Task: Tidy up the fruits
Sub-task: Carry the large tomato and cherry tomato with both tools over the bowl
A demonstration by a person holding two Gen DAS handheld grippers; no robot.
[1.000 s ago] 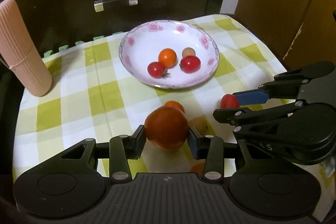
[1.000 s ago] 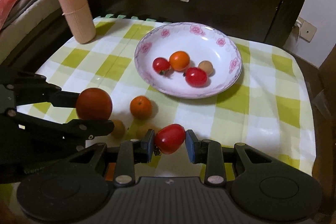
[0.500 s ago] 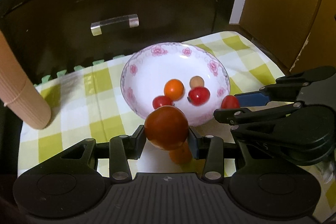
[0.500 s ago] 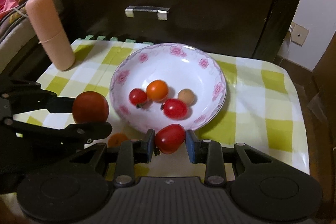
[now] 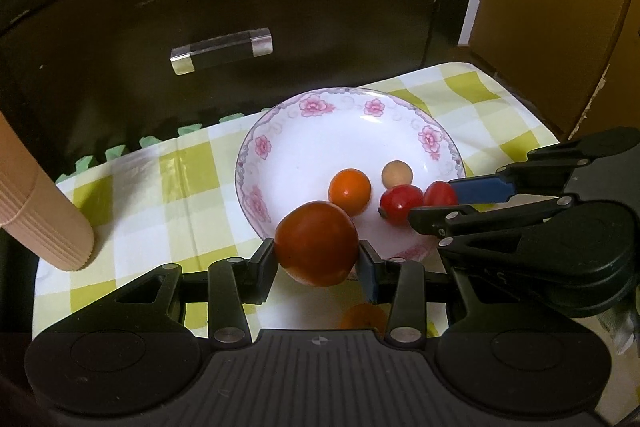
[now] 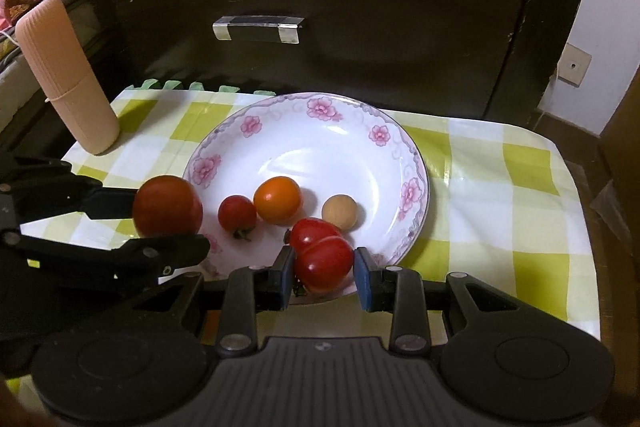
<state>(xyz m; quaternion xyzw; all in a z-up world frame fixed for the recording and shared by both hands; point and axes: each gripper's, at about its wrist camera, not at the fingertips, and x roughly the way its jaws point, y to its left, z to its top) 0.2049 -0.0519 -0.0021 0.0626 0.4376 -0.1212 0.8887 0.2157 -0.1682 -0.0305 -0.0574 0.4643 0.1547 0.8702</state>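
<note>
Held level at the near rim of the floral plate (image 6: 412, 163): left gripper (image 5: 318, 261) clamping a large tomato (image 5: 317, 243), right gripper (image 6: 322, 273) pinching a small red tomato (image 6: 326, 264), bare white porcelain beyond.

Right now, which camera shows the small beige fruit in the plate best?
The right wrist view: the small beige fruit lies unobstructed in the plate, beside the orange fruit. The left wrist view also shows it whole, but smaller and farther off, behind the red tomatoes.
</note>
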